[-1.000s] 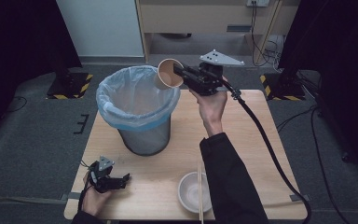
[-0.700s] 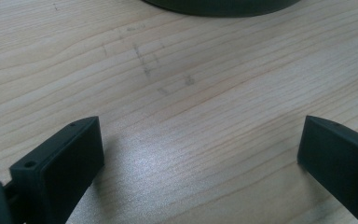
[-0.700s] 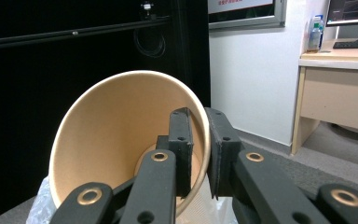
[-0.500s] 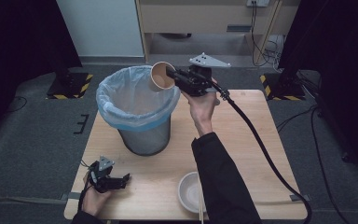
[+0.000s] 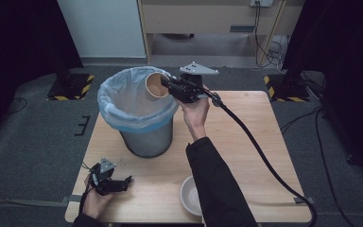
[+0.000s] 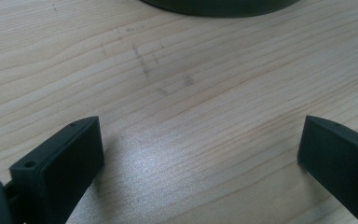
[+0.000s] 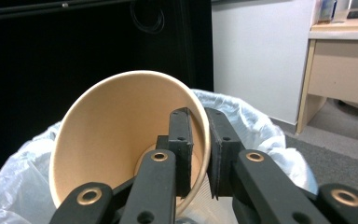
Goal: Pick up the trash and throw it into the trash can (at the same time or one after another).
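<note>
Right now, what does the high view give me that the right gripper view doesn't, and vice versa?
High view alone: the left gripper resting open on the table, a white bowl at the near edge, and the bin's grey body. Right gripper view alone: one jaw inside the cup wall and one outside, pinching it. Both: the paper cup tipped on its side over the lined bin, held by the right gripper.

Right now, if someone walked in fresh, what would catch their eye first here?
First, the brown paper cup pinched by its wall in the right hand-held gripper, held tilted over the mouth of the bin lined with a pale blue bag at the table's far left. Next, the white bowl at the near edge, and the left hand-held gripper resting open on the wooden table.
</note>
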`<move>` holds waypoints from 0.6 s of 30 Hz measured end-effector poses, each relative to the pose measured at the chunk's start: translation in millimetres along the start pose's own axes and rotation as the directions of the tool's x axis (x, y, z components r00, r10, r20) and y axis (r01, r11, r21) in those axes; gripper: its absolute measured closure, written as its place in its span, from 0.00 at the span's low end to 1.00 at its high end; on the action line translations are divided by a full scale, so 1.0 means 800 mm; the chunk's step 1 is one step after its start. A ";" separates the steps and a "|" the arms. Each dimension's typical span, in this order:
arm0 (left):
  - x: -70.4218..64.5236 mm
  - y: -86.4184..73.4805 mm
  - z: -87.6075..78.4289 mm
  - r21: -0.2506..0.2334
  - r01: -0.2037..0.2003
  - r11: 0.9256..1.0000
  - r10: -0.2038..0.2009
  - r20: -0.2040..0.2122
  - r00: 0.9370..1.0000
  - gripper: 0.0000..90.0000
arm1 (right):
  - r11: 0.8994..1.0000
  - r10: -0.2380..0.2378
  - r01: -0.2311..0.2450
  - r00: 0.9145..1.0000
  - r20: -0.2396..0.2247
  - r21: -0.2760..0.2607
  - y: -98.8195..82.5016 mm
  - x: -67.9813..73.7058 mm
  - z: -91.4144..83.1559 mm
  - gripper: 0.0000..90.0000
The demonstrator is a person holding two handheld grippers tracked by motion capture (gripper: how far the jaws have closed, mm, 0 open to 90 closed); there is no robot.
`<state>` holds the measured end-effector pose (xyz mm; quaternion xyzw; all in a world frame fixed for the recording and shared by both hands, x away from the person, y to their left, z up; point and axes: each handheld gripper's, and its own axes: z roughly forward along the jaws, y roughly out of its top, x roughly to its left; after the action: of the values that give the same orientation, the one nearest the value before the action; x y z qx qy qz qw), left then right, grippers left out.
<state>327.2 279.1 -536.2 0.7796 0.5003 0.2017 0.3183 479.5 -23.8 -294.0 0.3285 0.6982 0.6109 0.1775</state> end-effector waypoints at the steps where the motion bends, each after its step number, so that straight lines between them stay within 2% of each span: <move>1: 0.000 0.000 0.000 0.000 0.000 1.000 0.000 0.000 1.000 0.00 | 1.000 -0.001 0.001 1.000 0.000 0.006 -0.002 0.000 0.002 0.91; 5: 0.000 0.000 0.000 0.002 -0.002 1.000 0.002 0.000 1.000 0.00 | 0.999 -0.007 0.008 1.000 -0.008 0.038 -0.008 0.000 0.008 0.90; 7: 0.000 0.000 0.000 0.002 -0.002 1.000 0.002 0.000 1.000 0.00 | 0.998 -0.001 0.003 0.999 -0.035 0.058 -0.012 -0.002 0.013 0.81; 8: 0.000 0.000 0.000 0.002 -0.002 1.000 0.002 0.000 1.000 0.00 | 0.998 -0.005 0.006 1.000 -0.029 0.058 -0.012 -0.001 0.013 0.74; 9: 0.000 0.000 0.000 0.002 -0.002 1.000 0.002 0.000 1.000 0.00 | 0.999 -0.013 0.014 1.000 -0.019 0.045 -0.013 -0.001 0.013 0.66; 14: 0.000 0.000 0.000 0.002 -0.003 1.000 0.003 0.000 1.000 0.00 | 1.000 -0.025 0.025 1.000 -0.014 0.015 -0.006 0.001 0.005 0.61; 15: 0.000 0.000 0.000 0.002 -0.003 1.000 0.003 0.001 1.000 0.00 | 0.999 -0.040 0.040 0.999 -0.009 -0.004 -0.001 0.002 -0.003 0.58; 16: 0.000 0.000 0.000 0.002 -0.002 1.000 0.002 0.001 1.000 0.00 | 0.999 -0.040 0.040 0.999 -0.009 -0.004 -0.001 0.002 -0.003 0.58; 18: 0.000 0.000 0.000 0.002 -0.002 1.000 0.002 0.001 1.000 0.00 | 0.999 -0.038 0.038 0.999 0.001 -0.035 0.007 0.000 -0.017 0.53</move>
<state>327.2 279.1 -536.1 0.7804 0.4995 0.2014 0.3175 471.9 -33.7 -286.2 0.3120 0.6936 0.6194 0.1948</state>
